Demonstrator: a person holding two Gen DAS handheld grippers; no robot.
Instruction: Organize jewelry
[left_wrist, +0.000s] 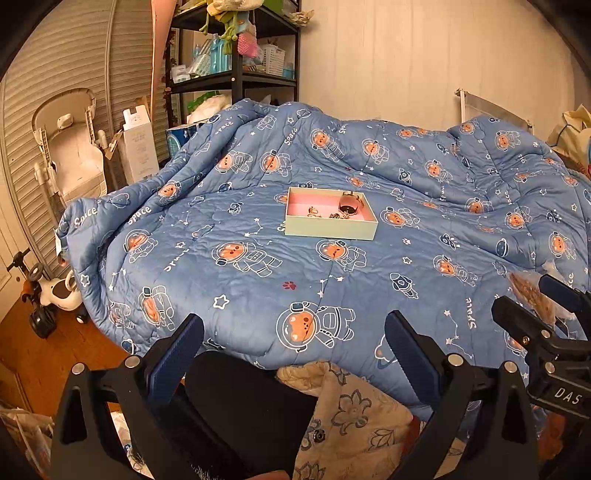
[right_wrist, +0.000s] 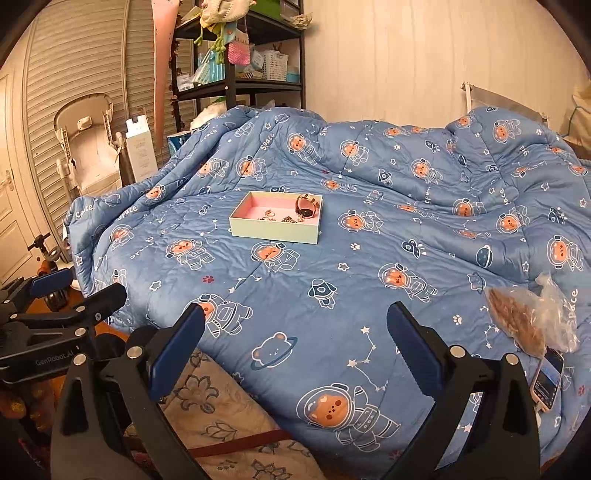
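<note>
A pale green box with a pink inside lies on the blue quilt in the middle of the bed. Inside it rest a rose-gold watch and small gold jewelry pieces. My left gripper is open near the bed's front edge, far from the box, with nothing between its fingers. My right gripper is also open and empty, over the front of the quilt. Each gripper shows at the edge of the other's view.
A clear bag with brown contents and a phone lie on the quilt at the right. A floral sheet shows at the bed's front. A black shelf, a white baby seat and a toy scooter stand left.
</note>
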